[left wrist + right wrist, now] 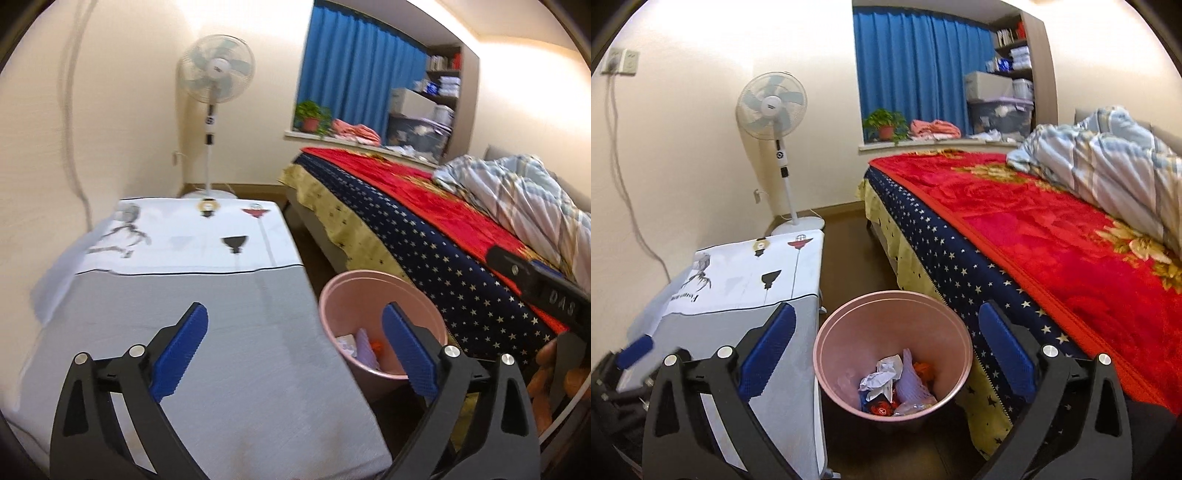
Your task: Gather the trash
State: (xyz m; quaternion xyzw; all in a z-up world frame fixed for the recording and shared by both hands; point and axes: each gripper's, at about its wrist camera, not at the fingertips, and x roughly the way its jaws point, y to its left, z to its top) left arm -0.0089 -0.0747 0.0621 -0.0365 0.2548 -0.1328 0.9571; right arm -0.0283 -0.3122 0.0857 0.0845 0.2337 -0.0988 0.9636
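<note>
Right wrist view is showing the right gripper and left gripper both gaping wide and empty, the trash sitting in the pink bin beside the table, looking light, crumpled, soft, likely best pinched at any raised fold

The left gripper is held with its jaws spread wide, nothing being gripped between the blue pads. The right gripper is likewise held wide open and empty, tilted somewhat downward. In the left wrist view, the other gripper's black body is seen at the right edge, grasped by a hand.
</note>
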